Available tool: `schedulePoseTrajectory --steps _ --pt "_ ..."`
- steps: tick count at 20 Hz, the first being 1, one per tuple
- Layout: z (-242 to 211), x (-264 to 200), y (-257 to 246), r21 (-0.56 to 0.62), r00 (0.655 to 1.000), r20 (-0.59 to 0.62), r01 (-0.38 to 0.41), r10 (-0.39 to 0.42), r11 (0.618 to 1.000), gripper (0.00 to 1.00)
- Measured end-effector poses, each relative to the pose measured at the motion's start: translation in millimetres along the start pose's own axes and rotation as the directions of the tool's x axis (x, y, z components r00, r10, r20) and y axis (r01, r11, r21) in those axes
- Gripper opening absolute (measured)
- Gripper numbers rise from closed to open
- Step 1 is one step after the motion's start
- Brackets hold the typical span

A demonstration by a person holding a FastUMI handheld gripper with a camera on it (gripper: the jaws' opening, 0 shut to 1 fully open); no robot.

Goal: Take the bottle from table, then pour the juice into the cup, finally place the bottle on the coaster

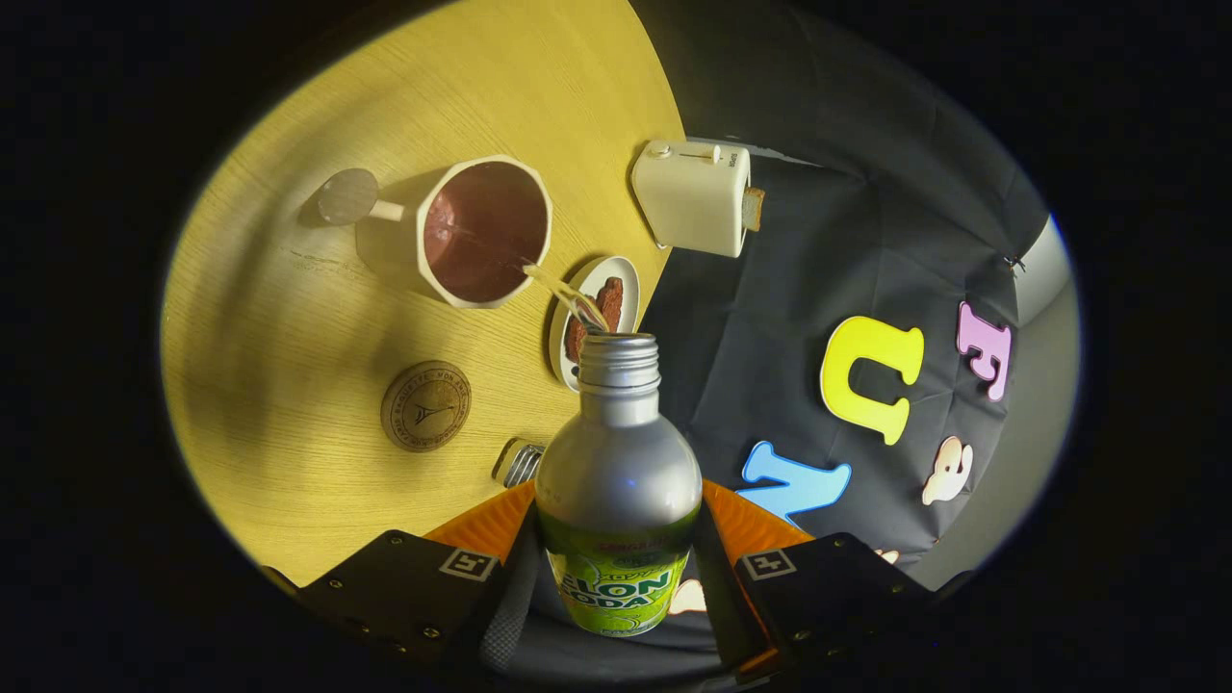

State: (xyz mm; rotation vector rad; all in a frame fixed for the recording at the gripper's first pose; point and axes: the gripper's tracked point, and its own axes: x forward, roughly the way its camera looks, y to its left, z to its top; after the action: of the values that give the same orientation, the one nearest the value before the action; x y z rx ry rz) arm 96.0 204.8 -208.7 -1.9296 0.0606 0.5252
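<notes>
The gripper [616, 577] is gripping the bottle [618, 481], both fingers pressing against its lower sides. The bottle, silver above a green label, is tipping forward with its threaded neck open and uncapped. A thin stream of juice [563, 294] is arcing from its mouth into the cup [484, 231], which is sitting on the yellow wooden table [289, 337] beyond the bottle's mouth. The cup is pale with a dark inside and a handle on its far side. Between cup and bottle, a small plate [621, 289] is holding a brown slice. The round coaster [425, 406] is lying beside the bottle, nearer than the cup. A cap [520, 462] is lying just beside the bottle's shoulder. A cream toaster [695, 197] is standing beyond the plate, at the table's edge.
</notes>
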Motion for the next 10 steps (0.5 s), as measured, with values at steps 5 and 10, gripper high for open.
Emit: schedulePoseTrajectory --steps 5,10 --pt "-0.6 0.3 -5.3 -0.029 1.000 0.007 0.011 -0.011 1.000 0.77" --pt "-0.1 -0.5 -8.5 -0.043 1.000 0.007 0.017 -0.017 0.999 0.77"
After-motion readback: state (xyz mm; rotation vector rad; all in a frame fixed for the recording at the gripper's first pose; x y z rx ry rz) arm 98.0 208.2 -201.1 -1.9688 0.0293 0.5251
